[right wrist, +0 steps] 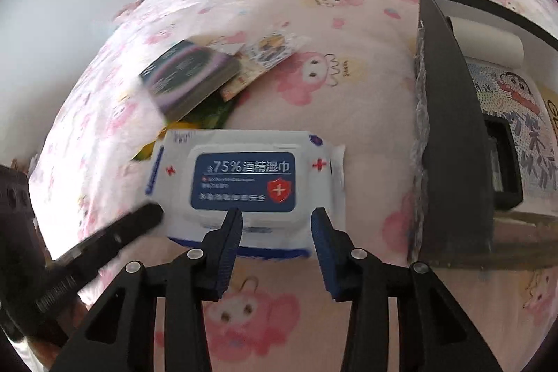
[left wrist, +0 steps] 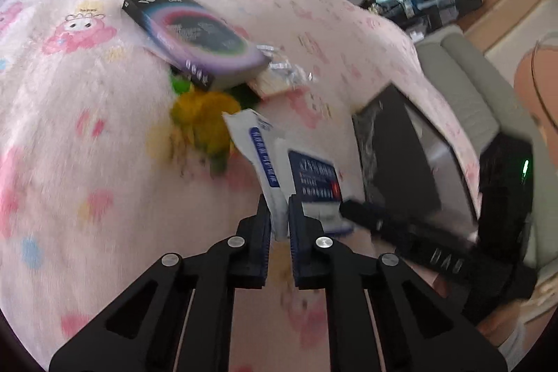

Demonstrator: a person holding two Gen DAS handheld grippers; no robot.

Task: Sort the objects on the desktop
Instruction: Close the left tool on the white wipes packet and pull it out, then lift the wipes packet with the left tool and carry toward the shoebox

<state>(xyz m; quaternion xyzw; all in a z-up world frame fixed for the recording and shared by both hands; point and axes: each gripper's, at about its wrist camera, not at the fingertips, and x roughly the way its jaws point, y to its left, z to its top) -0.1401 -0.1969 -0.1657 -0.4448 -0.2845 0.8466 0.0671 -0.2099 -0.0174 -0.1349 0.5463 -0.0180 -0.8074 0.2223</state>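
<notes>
Left gripper point(left wrist: 278, 215) has its black jaws pinched nearly together on the crimped end seam of a white soft pack of wet wipes with a dark blue label point(left wrist: 307, 180), and the pack's end is tilted up in that grip. Right gripper point(right wrist: 277, 225) stands partly open at the pack's near long edge point(right wrist: 244, 176); its blue-padded fingertips point(right wrist: 322, 232) sit on either side of the raised lid flap, and I cannot tell whether they press on it. From the right wrist view the left gripper's black finger comes in at the pack's left end.

Beyond the pack, on a pink fleece blanket printed with cartoon animals point(right wrist: 314, 75), lies a blurred yellow-and-green object point(left wrist: 202, 124). Resting partly on it is a black rectangular box with a purple-green ring design point(left wrist: 195, 37), and a small clear packet with a printed card point(right wrist: 265, 58) lies just beside that box. To the right stands an open dark grey box point(right wrist: 450, 128) holding printed paper items.
</notes>
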